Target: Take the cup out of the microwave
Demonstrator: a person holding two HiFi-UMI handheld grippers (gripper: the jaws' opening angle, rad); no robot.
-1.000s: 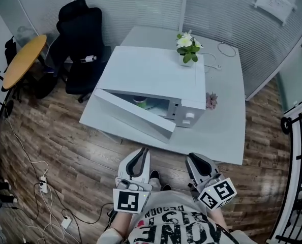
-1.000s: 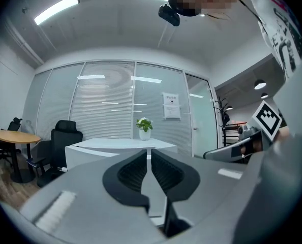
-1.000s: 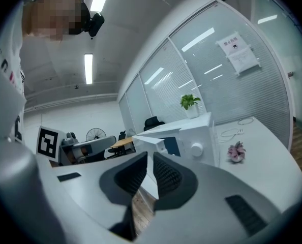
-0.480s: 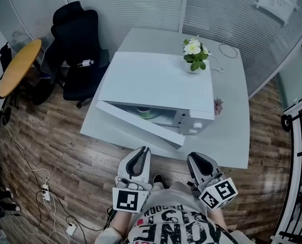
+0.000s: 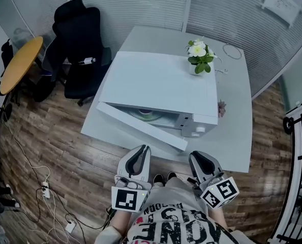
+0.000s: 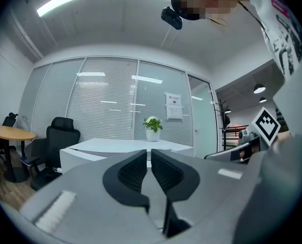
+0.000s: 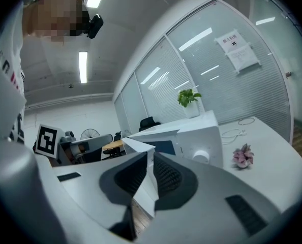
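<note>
Cup [image 5: 145, 114] inside microwave [image 5: 158, 83], well beyond left tongs [image 5: 140, 150] and right tongs [image 5: 198, 157].

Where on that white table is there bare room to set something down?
The table is bare along its right side, between microwave and edge, nearer than the pink flower, and at its far end behind the microwave, left of the white cable. The open door crowds the front left; a potted plant tops the microwave.
</note>
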